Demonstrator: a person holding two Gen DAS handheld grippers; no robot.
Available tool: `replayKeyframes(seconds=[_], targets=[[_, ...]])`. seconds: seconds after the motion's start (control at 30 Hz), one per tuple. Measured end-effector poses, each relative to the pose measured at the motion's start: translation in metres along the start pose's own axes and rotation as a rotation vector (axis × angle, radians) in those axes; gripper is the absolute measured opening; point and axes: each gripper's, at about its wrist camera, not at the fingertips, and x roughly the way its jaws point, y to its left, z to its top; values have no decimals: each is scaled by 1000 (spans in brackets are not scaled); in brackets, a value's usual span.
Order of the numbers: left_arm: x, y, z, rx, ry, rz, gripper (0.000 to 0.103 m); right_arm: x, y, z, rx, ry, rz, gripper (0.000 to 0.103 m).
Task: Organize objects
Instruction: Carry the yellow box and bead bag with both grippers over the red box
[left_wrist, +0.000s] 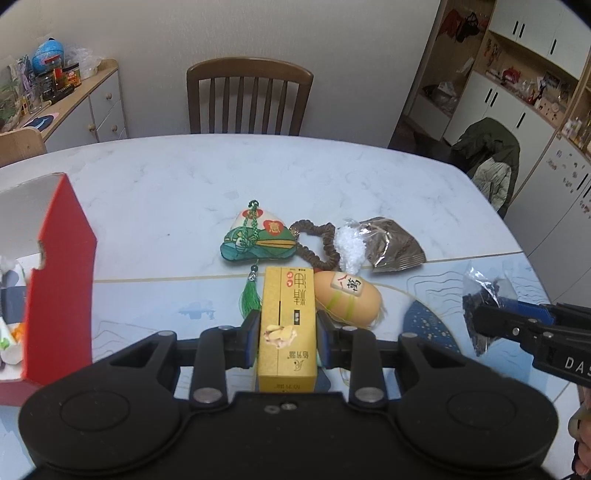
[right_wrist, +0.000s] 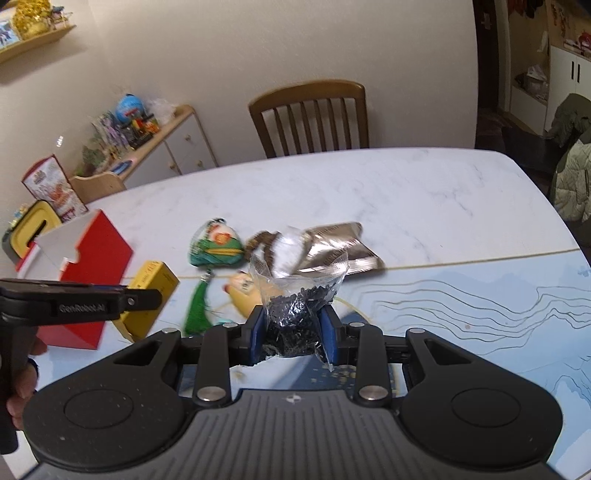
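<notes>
My left gripper (left_wrist: 286, 321) is shut on a yellow carton (left_wrist: 287, 291), held upright off the table. From the right wrist view the same carton (right_wrist: 157, 280) shows beside the left gripper (right_wrist: 155, 297). My right gripper (right_wrist: 295, 326) is shut on a clear bag of black bits (right_wrist: 299, 295), also lifted; from the left wrist view that bag (left_wrist: 484, 291) hangs at the right gripper (left_wrist: 487, 321). An open red box (left_wrist: 59, 258) stands at the left with several things inside. On the table lie a green embroidered sachet (left_wrist: 255, 240) with tassel, a bead bracelet (left_wrist: 321, 240) and an orange egg-shaped toy (left_wrist: 347, 299).
A bag of white crystals (left_wrist: 351, 247) and a brown foil packet (left_wrist: 395, 243) lie behind the toy. The marble table (left_wrist: 166, 184) has a wooden chair (left_wrist: 249, 96) at its far side. A cluttered sideboard (left_wrist: 92, 99) stands at back left, a jacket-draped chair (left_wrist: 491, 158) at right.
</notes>
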Motion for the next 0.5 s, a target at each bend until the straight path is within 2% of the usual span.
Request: replayKeyframes(seconds=[0.23, 0.5], targets=[[-33, 17, -3, -23, -31, 9, 29, -18, 36, 4, -49, -7, 38, 31], [-66, 55, -10, -65, -52, 20, 29, -26, 87, 4, -103, -12, 78, 31]])
